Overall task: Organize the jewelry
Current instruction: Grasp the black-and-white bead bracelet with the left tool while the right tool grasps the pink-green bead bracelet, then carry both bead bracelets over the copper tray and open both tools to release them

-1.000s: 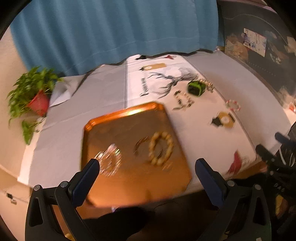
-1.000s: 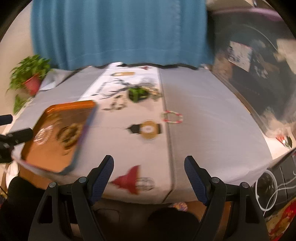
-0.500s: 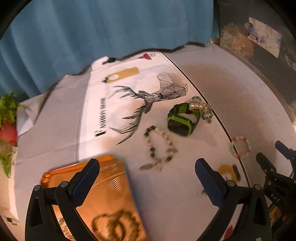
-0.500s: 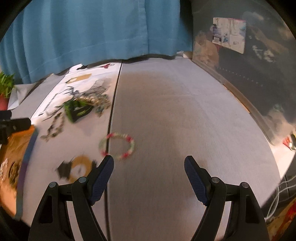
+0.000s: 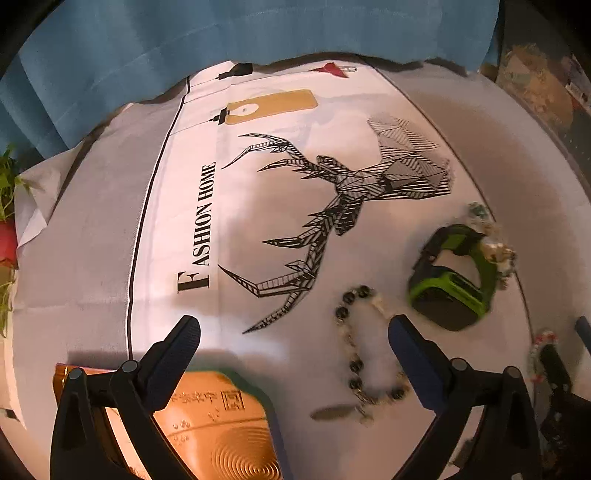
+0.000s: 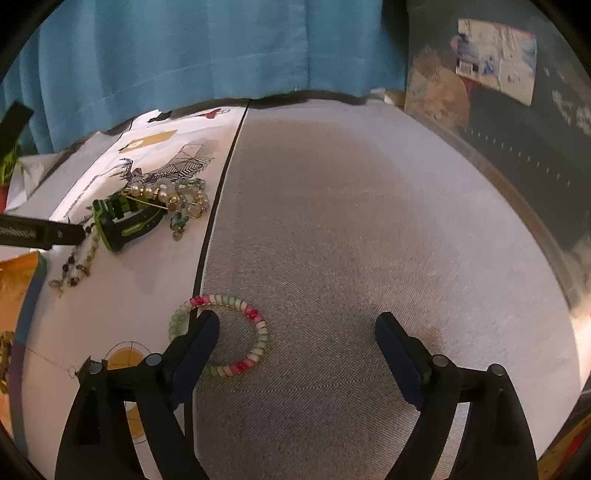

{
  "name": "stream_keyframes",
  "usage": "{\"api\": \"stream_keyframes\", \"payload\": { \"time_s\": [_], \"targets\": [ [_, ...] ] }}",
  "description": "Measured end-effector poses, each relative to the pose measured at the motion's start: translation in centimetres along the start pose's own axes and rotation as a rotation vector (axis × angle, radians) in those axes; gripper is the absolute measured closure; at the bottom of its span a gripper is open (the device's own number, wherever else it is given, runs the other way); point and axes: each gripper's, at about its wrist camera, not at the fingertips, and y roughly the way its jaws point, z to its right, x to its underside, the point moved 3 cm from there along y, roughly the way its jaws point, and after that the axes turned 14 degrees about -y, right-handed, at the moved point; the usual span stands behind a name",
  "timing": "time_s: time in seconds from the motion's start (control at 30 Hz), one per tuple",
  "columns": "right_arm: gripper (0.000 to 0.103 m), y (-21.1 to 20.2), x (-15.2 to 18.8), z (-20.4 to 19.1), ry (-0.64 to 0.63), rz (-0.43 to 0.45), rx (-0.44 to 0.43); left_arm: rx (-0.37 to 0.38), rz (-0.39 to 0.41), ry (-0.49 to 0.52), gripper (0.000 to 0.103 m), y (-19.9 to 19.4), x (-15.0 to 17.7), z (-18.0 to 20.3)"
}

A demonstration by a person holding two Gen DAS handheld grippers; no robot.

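My left gripper (image 5: 293, 334) is open and empty above the printed tablecloth, with the orange tray (image 5: 218, 432) under its left finger. A dark-and-pale beaded bracelet (image 5: 364, 354) lies just left of its right finger. A green-and-black watch (image 5: 452, 282) and a pearl and green bead pile (image 5: 495, 243) lie to the right. My right gripper (image 6: 295, 334) is open and empty; its left finger overlaps a pink, white and green bead bracelet (image 6: 258, 332). The watch (image 6: 123, 221), the bead pile (image 6: 173, 199) and the dark bracelet (image 6: 75, 266) sit at the left of the right wrist view.
A blue curtain (image 5: 221, 33) hangs behind the table. A potted plant (image 5: 5, 221) stands at the far left. A dark cabinet with a sticker (image 6: 495, 59) is at the right. The left gripper's finger (image 6: 40, 232) and the tray's edge (image 6: 18, 269) show in the right wrist view.
Both grippers have moved forward over the table. The tray has slid down under the left gripper. The pink-and-green bracelet now lies by the right gripper's left finger.
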Motion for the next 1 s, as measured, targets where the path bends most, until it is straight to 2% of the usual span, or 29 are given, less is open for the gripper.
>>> {"api": "stream_keyframes", "payload": {
  "time_s": [0.07,0.13,0.17,0.2,0.23,0.27,0.3,0.33,0.37,0.43,0.53,0.67,0.83,1.0],
  "targets": [
    [0.014,0.1,0.0,-0.1,-0.003,-0.003,0.002,0.004,-0.029,0.015,0.008,0.9,0.3,0.2],
    [0.012,0.2,-0.1,0.0,0.000,-0.007,-0.001,0.043,-0.013,-0.003,0.020,0.7,0.3,0.1],
    [0.012,0.3,-0.3,0.0,-0.002,-0.009,-0.004,0.095,-0.032,-0.023,0.037,0.6,0.3,0.0],
    [0.016,0.4,-0.4,-0.1,-0.006,-0.008,-0.007,0.117,-0.034,-0.032,0.060,0.5,0.3,0.1],
    [0.023,0.3,-0.5,-0.3,-0.014,-0.002,-0.012,0.116,-0.020,-0.018,0.078,0.1,0.3,0.3],
    [0.054,0.1,-0.7,-0.7,-0.040,0.023,-0.029,0.129,-0.028,-0.005,0.094,0.0,0.4,0.7],
    [0.081,-0.2,-0.9,-1.3,-0.070,0.047,-0.046,0.134,-0.039,-0.006,0.097,-0.1,0.5,0.8],
    [0.092,-0.4,-1.0,-2.2,-0.108,0.065,-0.067,0.167,-0.044,-0.026,0.097,-0.3,0.7,0.8],
    [0.096,-0.5,-1.1,-2.7,-0.128,0.067,-0.073,0.192,-0.045,-0.034,0.097,-0.5,0.8,0.9],
    [0.096,-0.7,-1.1,-3.2,-0.145,0.066,-0.077,0.223,-0.031,-0.043,0.097,-1.5,1.1,0.6],
    [0.096,-1.6,-0.8,-2.8,-0.093,0.058,-0.114,0.262,-0.001,-0.057,0.097,-3.7,1.2,0.2],
    [0.096,-4.6,-0.9,-2.2,-0.062,0.105,-0.085,0.306,0.049,-0.059,0.097,-7.5,2.0,-0.5],
    [0.096,-8.6,-0.8,-2.7,-0.057,0.151,-0.072,0.312,0.130,-0.046,0.097,-11.9,3.6,-1.2],
    [0.096,-11.6,-0.3,-3.8,-0.073,0.174,-0.067,0.321,0.161,-0.049,0.097,-15.1,5.7,-2.3]
  ]
}}
